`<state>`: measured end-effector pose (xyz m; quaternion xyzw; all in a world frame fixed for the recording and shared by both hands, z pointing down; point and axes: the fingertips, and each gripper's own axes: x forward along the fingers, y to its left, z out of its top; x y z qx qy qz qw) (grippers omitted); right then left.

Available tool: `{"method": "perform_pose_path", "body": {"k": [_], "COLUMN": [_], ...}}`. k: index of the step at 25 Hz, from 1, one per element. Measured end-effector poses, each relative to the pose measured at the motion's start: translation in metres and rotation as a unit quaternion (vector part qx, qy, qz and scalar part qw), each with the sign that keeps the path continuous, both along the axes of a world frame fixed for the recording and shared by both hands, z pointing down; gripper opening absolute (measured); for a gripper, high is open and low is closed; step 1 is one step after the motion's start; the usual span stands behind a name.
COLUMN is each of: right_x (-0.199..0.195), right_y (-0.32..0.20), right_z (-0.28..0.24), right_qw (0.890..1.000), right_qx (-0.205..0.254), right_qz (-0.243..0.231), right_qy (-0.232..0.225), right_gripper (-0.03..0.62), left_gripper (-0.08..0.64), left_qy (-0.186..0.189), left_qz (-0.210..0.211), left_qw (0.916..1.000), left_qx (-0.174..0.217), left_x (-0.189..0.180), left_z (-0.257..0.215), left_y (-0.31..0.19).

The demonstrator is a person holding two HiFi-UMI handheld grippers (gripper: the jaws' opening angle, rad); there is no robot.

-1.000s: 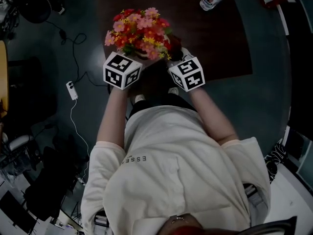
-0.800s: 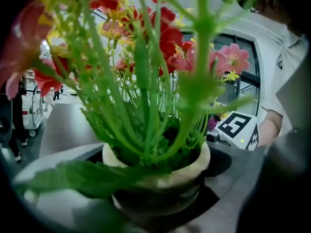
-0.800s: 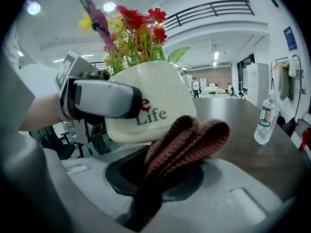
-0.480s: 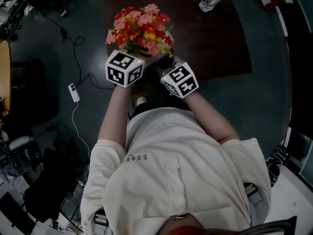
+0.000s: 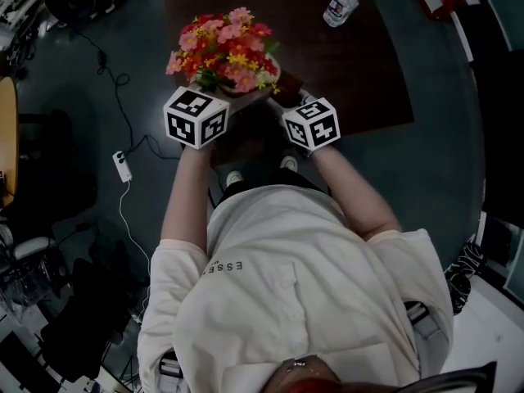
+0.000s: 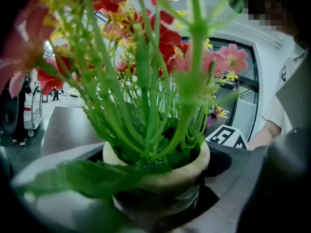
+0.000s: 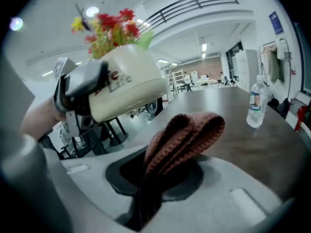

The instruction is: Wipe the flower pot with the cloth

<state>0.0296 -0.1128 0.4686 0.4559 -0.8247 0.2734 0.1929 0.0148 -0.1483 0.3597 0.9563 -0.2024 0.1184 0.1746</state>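
while the left hand-held gripper (image 6: 156,201) clamps the flower pot (image 7: 127,84) tilted, raised off the desk (image 7: 233,130), the right hand-held gripper (image 7: 150,194) pinches the cloth (image 7: 183,139) near it (not touching); a hard wipe could twist the pot loose.

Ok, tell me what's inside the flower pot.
Green leafy stems fill the flower pot, rising to red, pink and yellow flowers. The foliage covers the pot's mouth, so whatever holds the stems inside, soil or foam, cannot be seen.
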Motion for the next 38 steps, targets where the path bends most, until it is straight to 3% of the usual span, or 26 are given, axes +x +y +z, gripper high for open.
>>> {"method": "perform_pose_path", "body": {"k": [3, 9, 18, 27, 32, 35, 38], "right_x": [0.014, -0.001, -0.03, -0.053, -0.047, -0.024, 0.024], "right_y": [-0.014, -0.027, -0.026, -0.013, -0.008, -0.011, -0.019], "right_z": [-0.016, -0.044, -0.066, -0.057, -0.046, -0.03, -0.006], "right_qw": [0.999, 0.995, 0.984, 0.981, 0.98, 0.988, 0.997], "right_qx": [0.026, 0.091, 0.151, 0.128, 0.111, 0.085, 0.052], "right_qz": [0.019, -0.031, -0.086, -0.139, -0.152, -0.119, -0.049], "right_qy": [0.003, 0.006, -0.028, -0.05, -0.063, -0.049, -0.004], "right_gripper": [0.046, 0.046, 0.046, 0.046, 0.046, 0.046, 0.046], "left_gripper": [0.56, 0.56, 0.56, 0.56, 0.558, 0.558, 0.558], "left_qy": [0.016, 0.008, 0.059, 0.064, 0.071, 0.066, 0.041], "left_qz": [0.023, 0.076, 0.089, 0.1, 0.1, 0.092, 0.089], "left_qw": [0.9996, 0.9971, 0.9942, 0.993, 0.9924, 0.9935, 0.9946], "left_qx": [-0.004, -0.002, -0.015, -0.002, -0.003, 0.013, 0.035], "left_x": [0.002, 0.018, 0.027, 0.033, 0.037, 0.036, 0.035], "left_z": [-0.01, -0.014, -0.029, -0.026, -0.016, -0.007, 0.009], "left_y": [0.008, 0.017, 0.011, 0.0, -0.007, -0.008, -0.009]}}
